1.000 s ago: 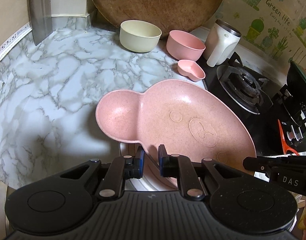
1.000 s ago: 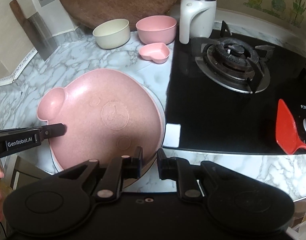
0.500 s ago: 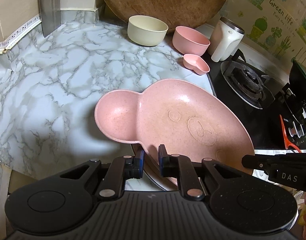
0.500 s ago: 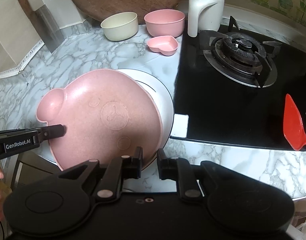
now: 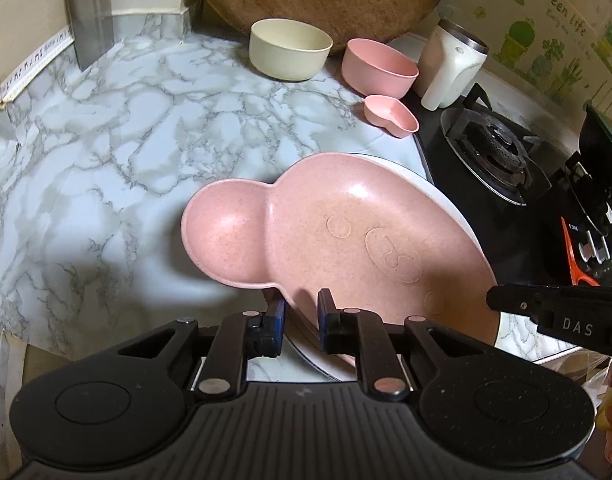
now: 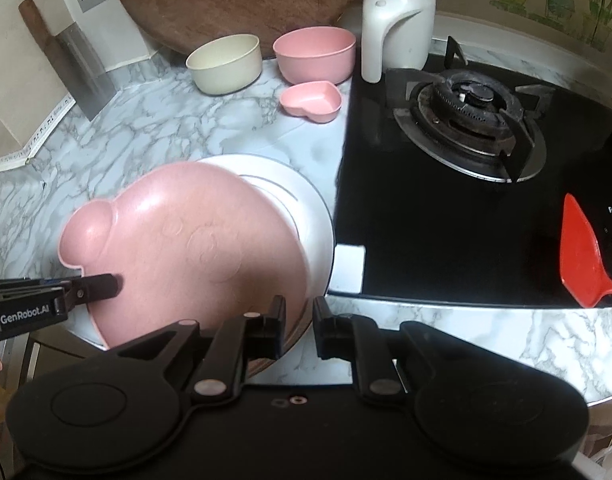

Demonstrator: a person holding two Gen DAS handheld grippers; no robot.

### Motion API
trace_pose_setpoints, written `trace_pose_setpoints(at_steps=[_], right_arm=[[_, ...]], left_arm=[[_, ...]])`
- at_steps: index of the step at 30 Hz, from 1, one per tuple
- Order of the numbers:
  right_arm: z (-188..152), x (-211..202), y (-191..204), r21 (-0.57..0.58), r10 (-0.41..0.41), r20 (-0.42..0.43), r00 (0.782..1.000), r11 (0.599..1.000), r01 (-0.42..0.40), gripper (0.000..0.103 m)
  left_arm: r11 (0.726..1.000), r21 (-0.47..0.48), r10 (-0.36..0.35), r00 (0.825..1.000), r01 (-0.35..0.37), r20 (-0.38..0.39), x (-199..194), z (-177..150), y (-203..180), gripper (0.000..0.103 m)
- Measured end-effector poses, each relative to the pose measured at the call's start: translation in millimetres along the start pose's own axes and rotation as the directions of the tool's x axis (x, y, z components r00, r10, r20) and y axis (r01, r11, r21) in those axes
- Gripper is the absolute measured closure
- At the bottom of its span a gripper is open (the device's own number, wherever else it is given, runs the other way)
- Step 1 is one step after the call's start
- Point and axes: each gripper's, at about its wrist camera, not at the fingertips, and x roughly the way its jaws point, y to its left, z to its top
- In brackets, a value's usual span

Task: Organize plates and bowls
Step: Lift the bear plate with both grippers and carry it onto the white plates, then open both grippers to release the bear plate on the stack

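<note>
Both claws are matte black plastic. The left claw (image 5: 300,322) has two round lobed plates with shallow disc recesses, a ribbed panel between them, silver rivets on angled link arms, and blue pads inside its short fingers (image 5: 274,312). Its side reads "GenRobot.AI" in white. The right claw (image 6: 299,322) has the same lobes, rivets and links, two small screws on its smooth near panel, and "DAS" on its side.

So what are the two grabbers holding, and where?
Both hold the pink plate by its near rim: left gripper beside its ear, right gripper further along.
</note>
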Motion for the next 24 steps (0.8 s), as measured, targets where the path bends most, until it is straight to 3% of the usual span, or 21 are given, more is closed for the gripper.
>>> trace_pose_setpoints(at_steps=[13, 19, 24], right_arm=[[3.0, 1.6, 4.2, 0.023, 0.006, 0.002, 1.0, 1.0, -0.006, 0.079], [1.6, -4.2, 12.8, 0.011, 0.004, 0.029, 1.0, 1.0, -0.004, 0.076], [1.2, -9.1, 21.2, 0.011, 0.01, 0.045, 0.999, 1.0, -0.01, 0.07]], left_arm=[[0.997, 0.029, -0.068, 0.997, 0.07, -0.045, -4.5, -4.0, 10.2, 0.081], [0.989, 0.075, -0.127, 0.992, 0.127, -0.014, -15.4, -12.3, 13.1, 0.071], [0.981, 0.123, -0.152, 0.988, 0.148, 0.022, -27.7, -14.4, 14.3, 0.054]])
